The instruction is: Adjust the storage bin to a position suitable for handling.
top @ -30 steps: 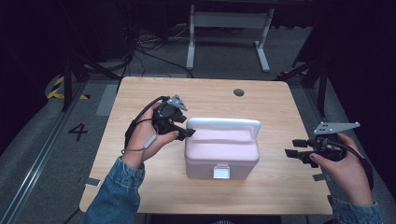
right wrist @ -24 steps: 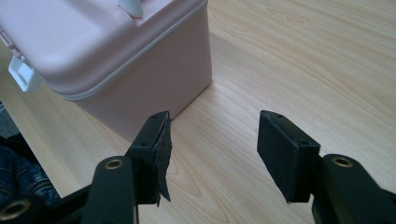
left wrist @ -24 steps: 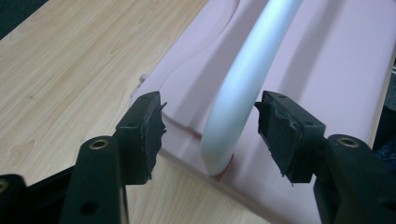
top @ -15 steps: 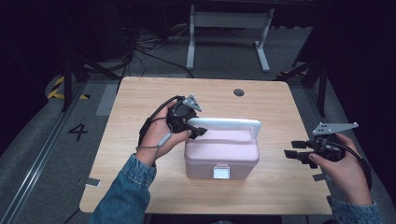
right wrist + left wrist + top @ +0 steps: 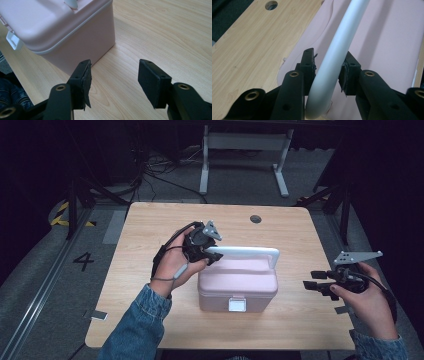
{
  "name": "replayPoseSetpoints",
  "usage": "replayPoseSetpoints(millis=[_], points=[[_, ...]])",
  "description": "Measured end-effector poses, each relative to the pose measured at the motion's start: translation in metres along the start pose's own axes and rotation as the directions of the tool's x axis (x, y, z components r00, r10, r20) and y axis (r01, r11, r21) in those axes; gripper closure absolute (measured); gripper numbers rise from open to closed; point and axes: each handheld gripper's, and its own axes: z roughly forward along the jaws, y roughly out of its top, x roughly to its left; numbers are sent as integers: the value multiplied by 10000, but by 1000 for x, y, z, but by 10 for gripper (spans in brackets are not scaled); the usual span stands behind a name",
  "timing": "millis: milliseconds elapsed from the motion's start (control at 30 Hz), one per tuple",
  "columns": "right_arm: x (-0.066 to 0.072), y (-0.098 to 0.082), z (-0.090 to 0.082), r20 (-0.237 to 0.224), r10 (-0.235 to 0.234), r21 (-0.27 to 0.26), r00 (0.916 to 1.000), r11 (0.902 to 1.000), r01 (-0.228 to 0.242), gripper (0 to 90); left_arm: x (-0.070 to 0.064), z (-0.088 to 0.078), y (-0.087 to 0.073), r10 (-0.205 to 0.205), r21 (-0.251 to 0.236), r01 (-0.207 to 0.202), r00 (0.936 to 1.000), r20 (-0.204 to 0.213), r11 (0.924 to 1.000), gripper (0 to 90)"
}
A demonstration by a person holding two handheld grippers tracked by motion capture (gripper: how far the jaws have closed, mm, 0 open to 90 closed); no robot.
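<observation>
Left fingers (image 5: 308, 67): clenched on the white handle (image 5: 337, 47) of the pink box (image 5: 238, 285), one pad on each side of the tube near its bend; the jaws had just been closing, with the handle between them.
Left gripper (image 5: 212, 254): sat at the handle's left end in the high view, held from the box's left side.
Grip quality: the pads looked square to the tube, but so near the curved end the box would likely tip toward its far side on a lift; a hold nearer the middle of the handle would have carried it level.
Right fingers (image 5: 86, 82): released, wide apart, nothing between them, aimed at the bare wood beside the box's right wall.
Right gripper (image 5: 312, 285): hung just off the surface (image 5: 150, 235), apart from the box.
Box position: stood upright near the middle of the surface, lid down, handle raised, white latch (image 5: 237, 304) facing the person.
Latch: appeared fastened, which I judged important before any lift, as an open lid would swing.
Advice for the step: a slow, straight rise was called for, the right gripper ready to steady the wall.
Risk: the smooth tube could have rotated between the pads.
</observation>
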Motion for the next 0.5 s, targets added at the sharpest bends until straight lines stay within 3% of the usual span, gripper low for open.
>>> replayPoseSetpoints(millis=[133, 333, 500], points=[[0, 1, 1, -40, -41, -24, 10000, 10000, 41, 450, 4, -8, 1, -199, -245, 198, 9998, -56, 9995, 693], [2, 0, 1, -86, 373, -100, 9993, 9993, -374, 442, 6, -12, 6, -185, -355, 181, 9998, -89, 9992, 693], [3, 1, 2, -151, 442, -103, 9989, 9990, -443, 452, 10, -13, 8, -280, -388, 283, 9996, 96, 9988, 693]])
